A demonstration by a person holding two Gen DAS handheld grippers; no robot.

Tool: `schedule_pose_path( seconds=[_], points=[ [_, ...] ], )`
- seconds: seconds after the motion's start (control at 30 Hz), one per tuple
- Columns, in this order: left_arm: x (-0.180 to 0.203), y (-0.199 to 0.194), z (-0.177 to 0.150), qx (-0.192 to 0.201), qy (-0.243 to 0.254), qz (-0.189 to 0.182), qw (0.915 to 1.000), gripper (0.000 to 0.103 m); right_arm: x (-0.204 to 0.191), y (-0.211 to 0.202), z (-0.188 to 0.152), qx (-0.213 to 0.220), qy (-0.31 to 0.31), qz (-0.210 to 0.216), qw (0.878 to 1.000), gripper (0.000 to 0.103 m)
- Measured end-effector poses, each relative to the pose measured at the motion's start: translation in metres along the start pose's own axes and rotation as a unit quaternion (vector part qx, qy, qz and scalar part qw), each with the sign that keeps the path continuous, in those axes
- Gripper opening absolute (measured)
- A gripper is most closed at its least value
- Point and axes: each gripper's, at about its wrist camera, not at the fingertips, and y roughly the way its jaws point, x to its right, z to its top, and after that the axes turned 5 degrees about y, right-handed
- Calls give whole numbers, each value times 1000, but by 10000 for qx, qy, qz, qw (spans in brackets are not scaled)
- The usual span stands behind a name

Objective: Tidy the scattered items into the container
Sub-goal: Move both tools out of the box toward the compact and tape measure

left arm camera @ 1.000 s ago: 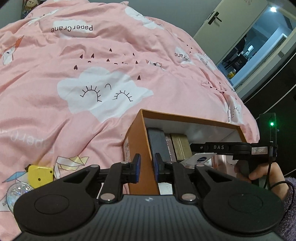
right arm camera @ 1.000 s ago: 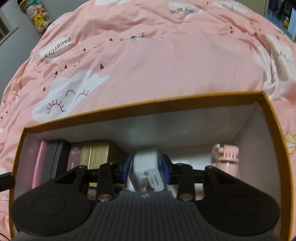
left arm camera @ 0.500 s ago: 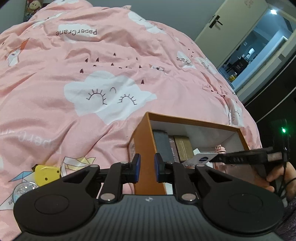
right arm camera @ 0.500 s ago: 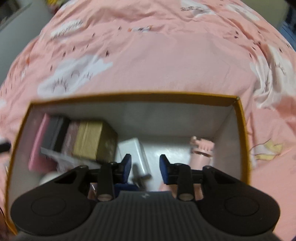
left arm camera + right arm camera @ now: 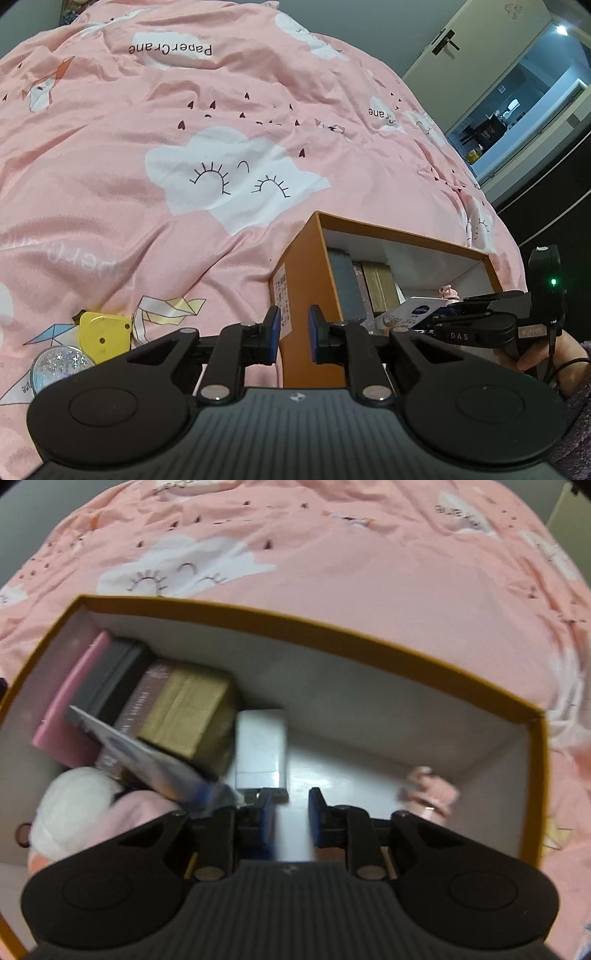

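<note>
An orange box (image 5: 332,627) with white inside walls sits on the pink quilt. A white charger (image 5: 260,746) lies flat on its floor beside a gold carton (image 5: 188,716). My right gripper (image 5: 291,812) hangs over the box floor just short of the charger, jaws closing with nothing between them. In the left wrist view it reaches into the box (image 5: 310,266) from the right, right gripper (image 5: 448,314) held by a hand. My left gripper (image 5: 293,332) hovers outside the box's left wall, pads nearly together and holding nothing. A yellow item (image 5: 105,334) and a glittery disc (image 5: 59,365) lie on the quilt.
The box also holds a pink case (image 5: 70,701), dark and mauve cartons, a blue-and-white sachet (image 5: 147,760), a white plush (image 5: 74,801) and a pink item (image 5: 432,786). Wide quilt (image 5: 184,110) stretches beyond. An open doorway (image 5: 517,103) shows far right.
The right gripper let go of the white charger, which now lies on the box floor. It rolled, and its jaws have narrowed again. The left gripper has barely moved.
</note>
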Motion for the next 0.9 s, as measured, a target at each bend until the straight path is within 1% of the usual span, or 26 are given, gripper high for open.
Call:
schedule_pose_path(
  seconds=[0.13, 0.17, 0.4, 0.6, 0.67, 0.77, 0.9],
  points=[
    [-2, 2, -1, -53, -42, 11, 10000, 17, -13, 0, 0, 140, -300, 169, 9993, 22],
    [-2, 2, -1, -66, -51, 10, 10000, 17, -16, 1, 0, 140, -358, 158, 9991, 23],
    [-2, 0, -3, -73, 15, -21, 10000, 17, -28, 1, 1, 121, -979, -66, 9951, 23],
    [-5, -7, -6, -42, 70, 61, 9999, 17, -23, -7, -1, 129, -1033, -214, 9943, 22],
    [-6, -12, -7, 1, 130, 121, 9998, 17, -23, -12, -3, 149, -978, -276, 9947, 22],
    [-8, -25, -9, 127, 323, 346, 9988, 18, -24, -28, -9, 311, -793, -409, 9955, 22],
    [-17, -46, -13, 334, 479, 769, 9953, 18, -34, -60, -19, 756, -662, -374, 9942, 23]
  ],
)
